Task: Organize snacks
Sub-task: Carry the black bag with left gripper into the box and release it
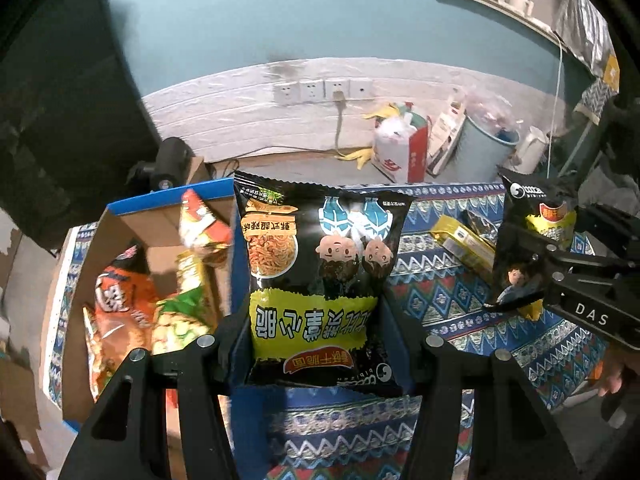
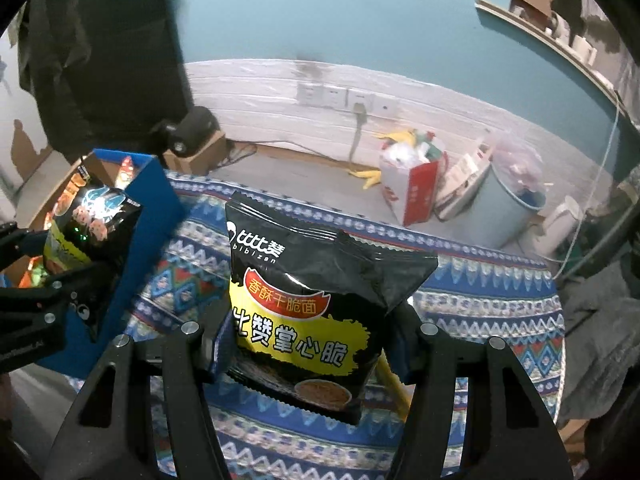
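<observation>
My left gripper (image 1: pixel 316 344) is shut on a black-and-yellow noodle snack bag (image 1: pixel 320 280), which hangs upside down above the near wall of a blue-rimmed cardboard box (image 1: pixel 120 208). Inside the box lie an orange snack bag (image 1: pixel 120 304) and green-and-red snack bags (image 1: pixel 188 288). My right gripper (image 2: pixel 308 344) is shut on a second black-and-yellow bag (image 2: pixel 316 312) above the patterned tablecloth (image 2: pixel 480 312). The left wrist view shows the right gripper (image 1: pixel 552 280) with its bag (image 1: pixel 532 240) at the right edge. Seen from the right wrist, the left gripper (image 2: pixel 60 280) and its bag (image 2: pixel 92 232) are beside the box (image 2: pixel 148 216).
Yellow packets (image 1: pixel 464 240) lie on the tablecloth right of the box. On the floor behind stand a red-and-white paper bag (image 1: pixel 400 152), a light blue bin (image 1: pixel 484 152) and a white kettle (image 1: pixel 532 148). A dark camera (image 1: pixel 168 164) sits behind the box.
</observation>
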